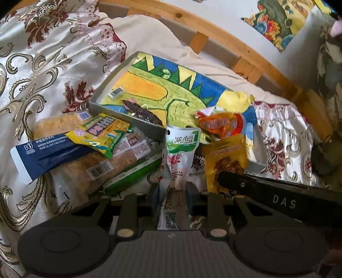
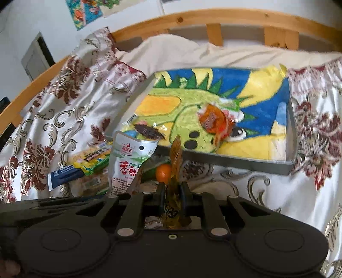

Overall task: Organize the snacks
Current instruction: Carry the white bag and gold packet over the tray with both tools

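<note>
My left gripper (image 1: 174, 192) is shut on a white and green snack pouch (image 1: 181, 158), which stands upright between its fingers just in front of the tray. In the right wrist view the same pouch (image 2: 128, 164) shows at the left. My right gripper (image 2: 173, 189) is shut on a thin amber-yellow packet (image 2: 176, 158); the left wrist view shows that packet (image 1: 224, 156) beside the pouch. Behind both lies a grey tray (image 1: 98, 105) lined with a bright dinosaur drawing. It holds an orange packet (image 1: 218, 125) and a dark brown snack (image 1: 141, 112).
A pile of snacks lies left of the tray: a blue packet (image 1: 42, 156), a yellow-green packet (image 1: 100, 132), bread packs (image 1: 119, 160). A small orange ball (image 2: 163, 172) sits near the tray (image 2: 235, 163). All rests on a floral bedspread (image 1: 42, 74), with a wooden bed rail (image 2: 213, 17) behind.
</note>
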